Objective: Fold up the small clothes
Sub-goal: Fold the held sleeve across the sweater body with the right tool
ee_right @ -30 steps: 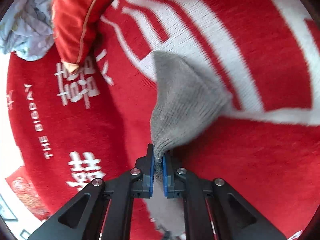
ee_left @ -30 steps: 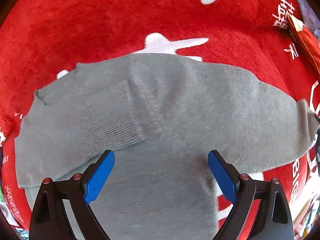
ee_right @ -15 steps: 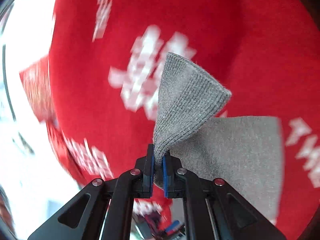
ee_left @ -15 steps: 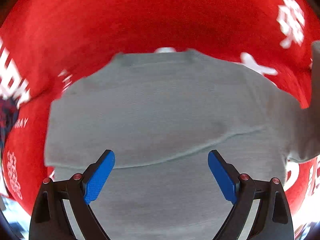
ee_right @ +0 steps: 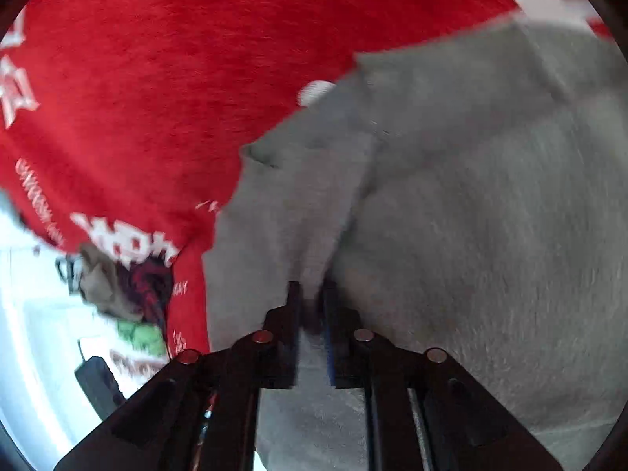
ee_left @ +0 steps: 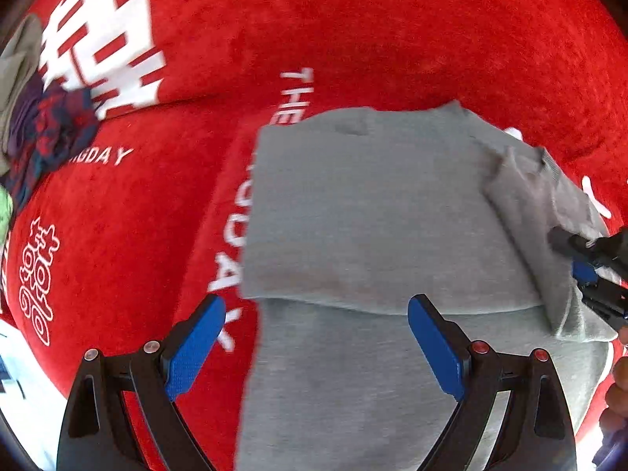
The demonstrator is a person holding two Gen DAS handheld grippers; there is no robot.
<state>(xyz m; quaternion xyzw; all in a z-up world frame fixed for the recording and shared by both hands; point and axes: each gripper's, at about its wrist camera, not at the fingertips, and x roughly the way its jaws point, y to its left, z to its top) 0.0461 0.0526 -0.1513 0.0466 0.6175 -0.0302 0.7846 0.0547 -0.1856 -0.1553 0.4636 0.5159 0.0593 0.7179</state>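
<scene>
Sleeve carried over and let go

Your right gripper (ee_right: 312,306) has brought the sleeve (ee_left: 549,212) across onto the grey sweater (ee_left: 373,216) — its jaws, clamped a second ago, have just been opening with the knit between them. Your left gripper (ee_left: 316,337) has slid sideways — a pile of clothes (ee_left: 35,117) now shows.

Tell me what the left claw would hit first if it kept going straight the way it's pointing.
Most likely the grey sweater. The left claw stands open and points down at it, and the folded cloth fills the view ahead between its tips. Nothing else shows in that line, though how far off the cloth lies is unclear.
</scene>
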